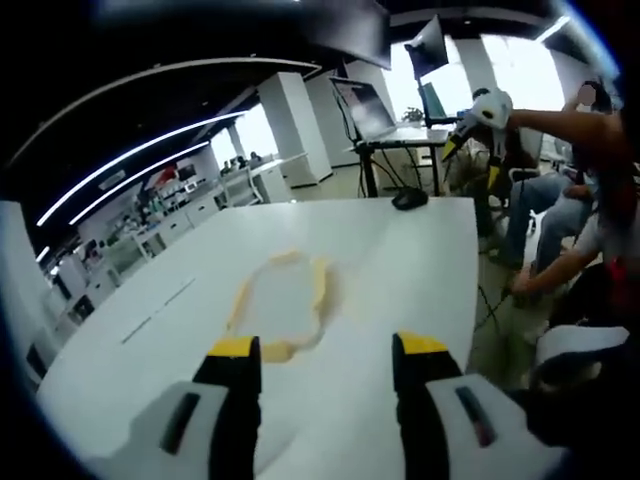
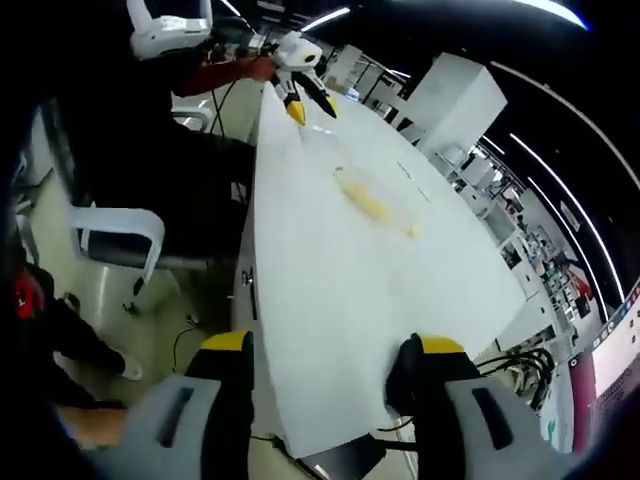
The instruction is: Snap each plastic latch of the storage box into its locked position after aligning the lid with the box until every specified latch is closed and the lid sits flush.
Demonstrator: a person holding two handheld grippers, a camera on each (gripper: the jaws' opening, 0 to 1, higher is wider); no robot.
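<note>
A clear storage box [image 1: 282, 300] with yellow latches lies on the white table [image 1: 400, 260], a short way ahead of my left gripper [image 1: 328, 350], which stands open with nothing between its jaws. In the right gripper view the same box [image 2: 372, 202] is small and far along the table [image 2: 330, 300]. My right gripper [image 2: 330, 345] is open over the table's near end, well short of the box. Each gripper shows in the other's view, held out by a red-sleeved arm: the right gripper [image 1: 478, 112] and the left gripper [image 2: 300, 75]. Whether the lid sits on the box is too blurred to tell.
A dark mouse-like object [image 1: 408, 198] lies at the table's far end, with a desk and monitors [image 1: 385, 110] behind it. People sit at the right [image 1: 555, 215]. A white chair [image 2: 118, 240] stands beside the table's long edge, and cables [image 2: 520, 365] lie on the floor.
</note>
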